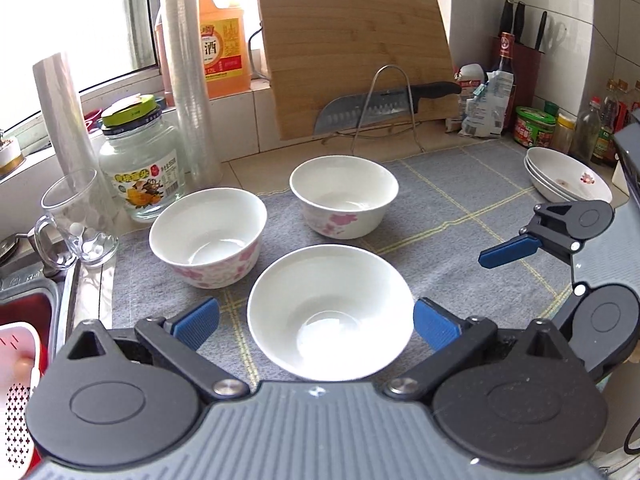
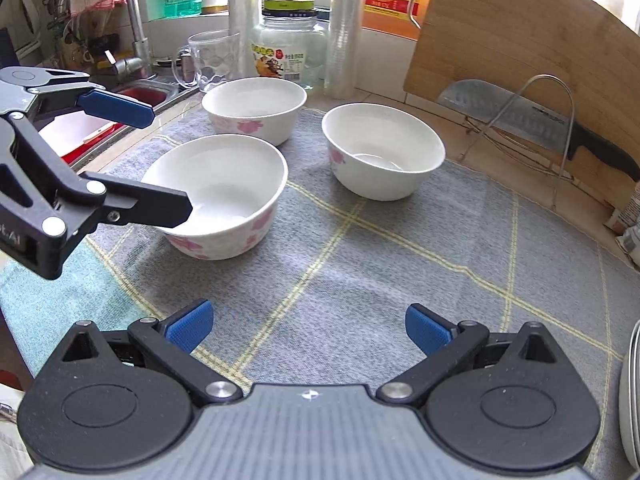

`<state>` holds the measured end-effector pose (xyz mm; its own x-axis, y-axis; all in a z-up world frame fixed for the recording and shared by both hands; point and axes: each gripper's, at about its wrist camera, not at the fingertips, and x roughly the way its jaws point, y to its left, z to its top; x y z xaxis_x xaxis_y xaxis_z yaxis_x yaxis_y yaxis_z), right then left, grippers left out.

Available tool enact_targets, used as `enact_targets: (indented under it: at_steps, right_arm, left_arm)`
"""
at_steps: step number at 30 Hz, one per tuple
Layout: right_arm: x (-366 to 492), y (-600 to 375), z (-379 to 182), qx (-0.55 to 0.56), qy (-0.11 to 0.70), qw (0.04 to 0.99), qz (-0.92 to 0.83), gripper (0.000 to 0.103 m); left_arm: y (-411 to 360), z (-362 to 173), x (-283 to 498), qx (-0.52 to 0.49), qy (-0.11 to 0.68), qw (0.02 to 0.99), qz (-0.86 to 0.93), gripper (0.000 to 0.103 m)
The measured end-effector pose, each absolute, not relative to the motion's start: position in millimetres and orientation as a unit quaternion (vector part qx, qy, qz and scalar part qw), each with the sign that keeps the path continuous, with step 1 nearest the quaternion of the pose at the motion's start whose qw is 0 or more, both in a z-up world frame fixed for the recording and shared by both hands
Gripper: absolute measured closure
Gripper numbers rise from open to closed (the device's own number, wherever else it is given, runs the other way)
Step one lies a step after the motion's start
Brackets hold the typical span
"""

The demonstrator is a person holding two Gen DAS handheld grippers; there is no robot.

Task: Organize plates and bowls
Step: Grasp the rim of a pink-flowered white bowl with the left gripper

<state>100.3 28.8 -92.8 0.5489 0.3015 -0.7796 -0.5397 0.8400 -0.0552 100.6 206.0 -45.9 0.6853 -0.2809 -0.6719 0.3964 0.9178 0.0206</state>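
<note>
left gripper (image 1: 316,322): fingers wide apart, straddling nearest floral bowl (image 1: 330,312), no grip | right gripper (image 2: 308,328): fingers wide apart, empty, above grey mat (image 2: 360,264) | three bowls on mat on counter | stacked plates (image 1: 568,178) far right

White bowls (image 1: 330,312) bear pink blossoms; grey mat (image 1: 440,216), yellow grid.

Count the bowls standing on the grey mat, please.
3. The nearest bowl sits between the open left tongs. The left bowl is beside the glass mug. The far bowl stands before the cutting board. None seems hidden.
</note>
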Motion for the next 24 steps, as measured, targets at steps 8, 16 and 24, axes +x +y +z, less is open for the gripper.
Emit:
enact_targets:
  at_steps: [8, 16, 24]
  right_arm:
    - [105.0, 60.3, -98.0, -0.162, 0.393, 0.865, 0.266, 0.0]
    - [110.5, 79.7, -103.0, -0.184, 0.377, 0.861, 0.287, 0.0]
    - [116.8, 82.5, -100.9, -0.182, 0.369, 0.86, 0.302, 0.003]
  left_arm:
    - [222.8, -59.1, 128.0, 0.08, 0.38, 0.903, -0.182, 0.001]
    - [215.1, -70.4, 145.9, 0.101, 0.405, 0.886, -0.202, 0.009]
    - [213.1, -73.2, 154.8, 0.09, 0.425, 0.87, -0.233, 0.027]
